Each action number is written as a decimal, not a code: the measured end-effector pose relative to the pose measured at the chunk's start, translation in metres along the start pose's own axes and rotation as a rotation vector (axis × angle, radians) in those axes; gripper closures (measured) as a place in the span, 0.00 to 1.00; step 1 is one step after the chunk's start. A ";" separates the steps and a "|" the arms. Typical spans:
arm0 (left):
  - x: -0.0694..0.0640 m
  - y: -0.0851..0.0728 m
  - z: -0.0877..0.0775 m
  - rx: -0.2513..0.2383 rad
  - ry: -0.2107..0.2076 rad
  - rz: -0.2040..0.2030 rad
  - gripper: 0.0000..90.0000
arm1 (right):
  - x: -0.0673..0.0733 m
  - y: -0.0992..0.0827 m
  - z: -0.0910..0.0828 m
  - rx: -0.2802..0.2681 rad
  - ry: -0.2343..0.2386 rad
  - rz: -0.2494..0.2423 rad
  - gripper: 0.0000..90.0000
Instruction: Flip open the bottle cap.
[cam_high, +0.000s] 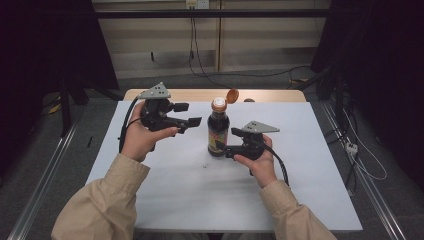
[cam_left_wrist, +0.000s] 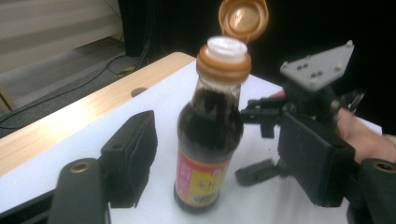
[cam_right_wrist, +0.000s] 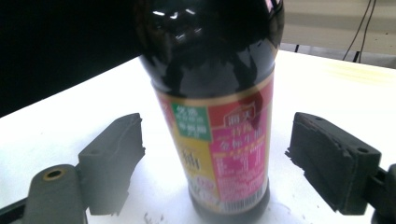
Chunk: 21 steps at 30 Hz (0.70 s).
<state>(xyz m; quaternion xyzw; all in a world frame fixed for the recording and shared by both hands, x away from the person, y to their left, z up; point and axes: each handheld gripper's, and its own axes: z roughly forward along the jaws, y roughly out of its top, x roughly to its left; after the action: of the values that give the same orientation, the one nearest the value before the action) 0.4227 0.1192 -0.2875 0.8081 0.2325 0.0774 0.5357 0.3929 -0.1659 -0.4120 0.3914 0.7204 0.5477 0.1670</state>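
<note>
Grey floor (cam_high: 75, 150), dark curtains (cam_high: 45, 40), cables (cam_high: 250, 75) trailing behind.

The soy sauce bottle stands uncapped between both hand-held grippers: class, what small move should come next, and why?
Probably draw both back. The bottle stands upright, its flip cap hinged open, and the left hand-held gripper and right hand-held gripper have open jaws clear of it.

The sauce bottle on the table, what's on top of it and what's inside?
The sauce bottle has an orange flip cap hinged open above a white spout. Dark liquid fills it up to the neck. The label covers the lower contents.
</note>
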 end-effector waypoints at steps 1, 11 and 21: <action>-0.001 -0.003 -0.001 0.000 -0.001 -0.005 0.29 | 0.000 -0.001 -0.002 0.002 0.005 -0.002 0.19; -0.003 -0.041 -0.010 0.006 -0.024 -0.003 0.21 | 0.000 -0.012 -0.026 0.011 0.031 -0.040 0.18; 0.000 -0.083 -0.015 -0.025 -0.031 -0.025 0.15 | -0.001 -0.020 -0.045 0.000 0.047 -0.033 0.18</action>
<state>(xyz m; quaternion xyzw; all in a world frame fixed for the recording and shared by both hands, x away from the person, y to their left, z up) 0.3931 0.1583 -0.3564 0.7994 0.2335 0.0613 0.5502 0.3559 -0.1986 -0.4154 0.3665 0.7304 0.5540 0.1590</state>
